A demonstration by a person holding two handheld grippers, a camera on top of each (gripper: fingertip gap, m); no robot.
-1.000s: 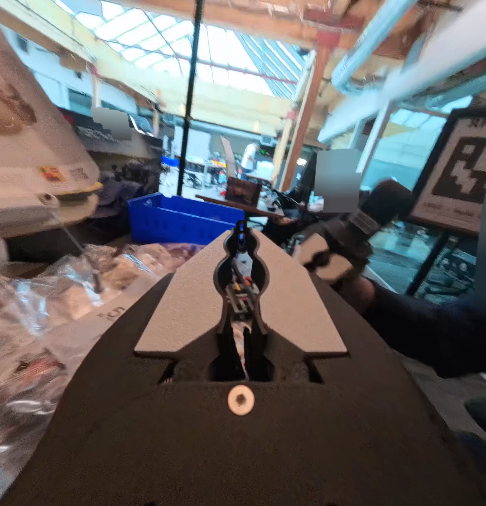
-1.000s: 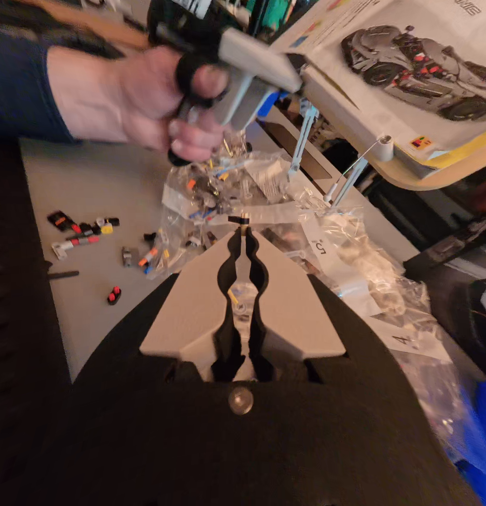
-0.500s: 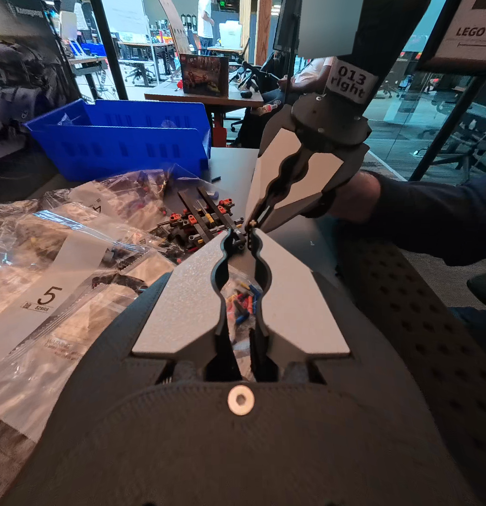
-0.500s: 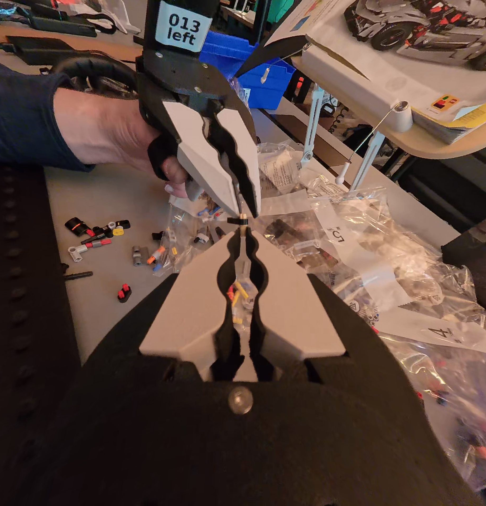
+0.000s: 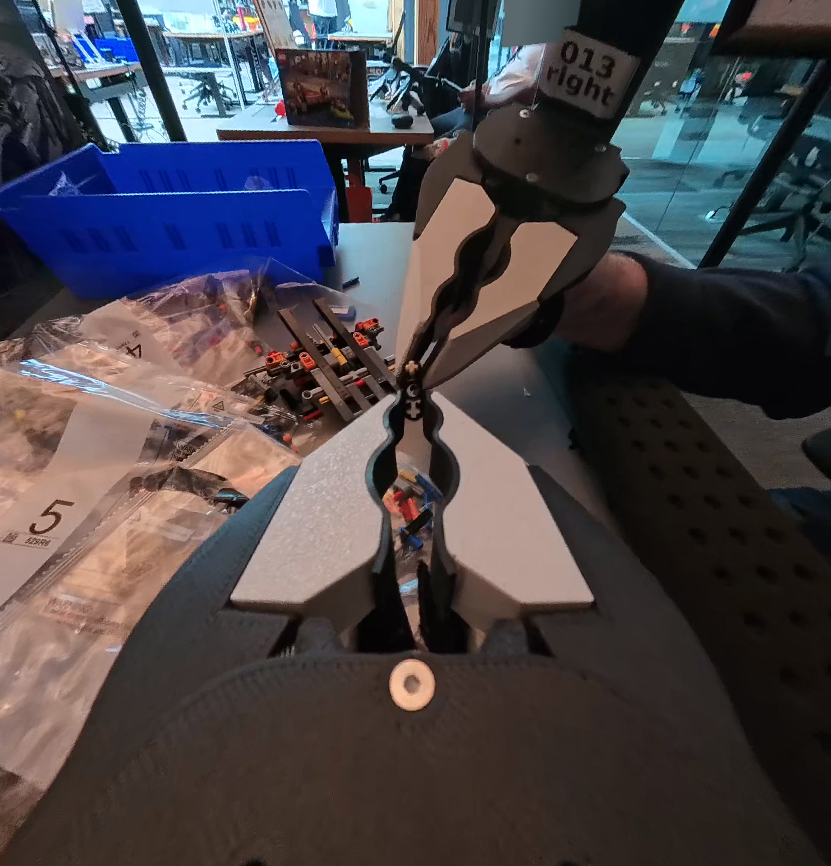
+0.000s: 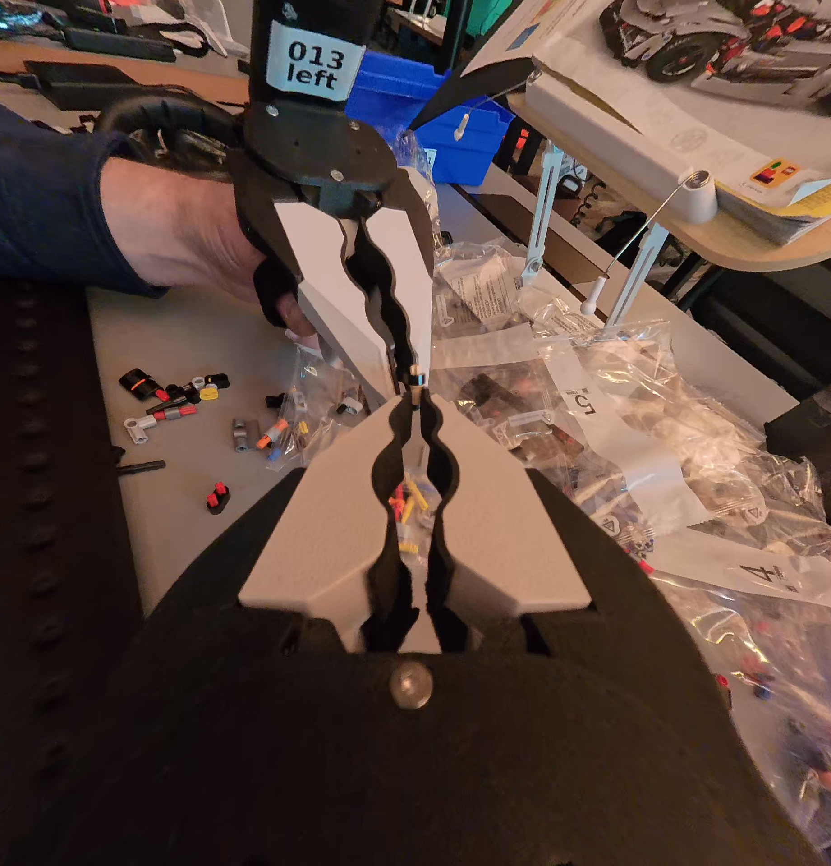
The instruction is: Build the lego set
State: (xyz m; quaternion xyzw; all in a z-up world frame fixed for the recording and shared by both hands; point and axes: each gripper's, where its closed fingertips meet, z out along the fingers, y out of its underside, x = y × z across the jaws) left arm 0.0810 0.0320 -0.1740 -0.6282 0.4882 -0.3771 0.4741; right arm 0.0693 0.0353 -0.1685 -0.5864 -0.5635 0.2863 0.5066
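My left gripper (image 5: 411, 399) is shut on a small black lego connector (image 5: 412, 408) with cross-shaped holes. My right gripper (image 5: 414, 363) comes down from above, shut on a short tan pin (image 5: 411, 369). The pin's end touches the top of the connector. In the right wrist view my right gripper (image 6: 414, 399) holds the tan pin (image 6: 415, 394) against the black connector (image 6: 417, 375) at the tips of the left gripper (image 6: 409, 368). Both are held above the table. A partly built dark grey lego frame (image 5: 331, 361) with red and orange parts lies behind them.
Clear numbered parts bags (image 5: 99, 468) (image 6: 615, 445) cover the table. A blue bin (image 5: 170, 225) stands behind them. Loose small parts (image 6: 170, 403) lie on the grey table. An instruction booklet sits on a raised stand (image 6: 685, 117). A black perforated mat (image 5: 685, 492) borders the table edge. Only a small space, under 4 cm, lies between the two pairs of fingers.
My left gripper has tipped down from pointing up at the room to facing the table. The two grippers have come tip to tip, and the pin now meets the connector.
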